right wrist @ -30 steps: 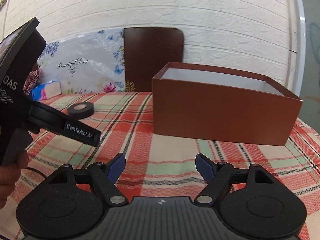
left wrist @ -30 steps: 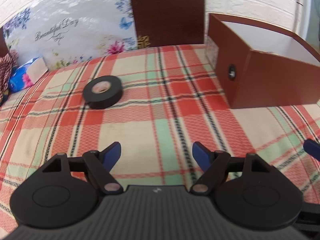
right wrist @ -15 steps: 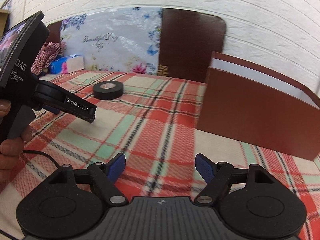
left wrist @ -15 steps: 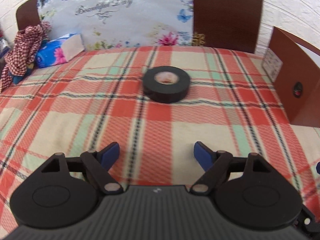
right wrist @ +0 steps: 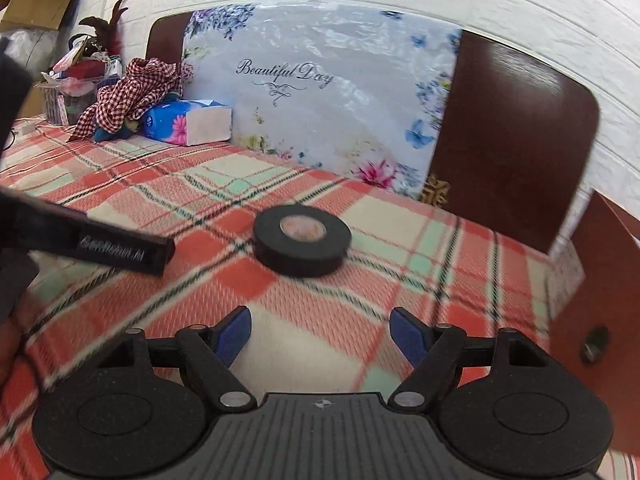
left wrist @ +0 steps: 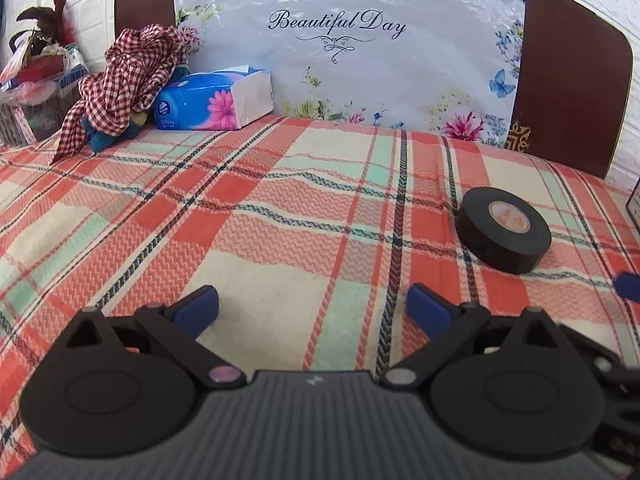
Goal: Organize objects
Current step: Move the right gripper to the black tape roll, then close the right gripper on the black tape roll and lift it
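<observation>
A black roll of tape (left wrist: 505, 234) lies flat on the plaid cloth, ahead and to the right of my left gripper (left wrist: 312, 308), which is open and empty. In the right wrist view the tape roll (right wrist: 303, 245) lies straight ahead of my right gripper (right wrist: 320, 332), which is open, empty and a short way from it. The left gripper's body (right wrist: 100, 246) reaches in from the left of that view. The brown box (right wrist: 600, 312) shows at the right edge.
A blue tissue pack (left wrist: 216, 100) and a red checked cloth (left wrist: 124, 80) lie at the back left. A floral "Beautiful Day" board (left wrist: 348, 48) and a brown headboard (left wrist: 568, 80) stand behind. A basket of clutter (left wrist: 36, 80) stands at far left.
Both views have swung left. The tape roll has shifted right in the left view and has become centred and closer in the right view. The brown box has slid almost out of view.
</observation>
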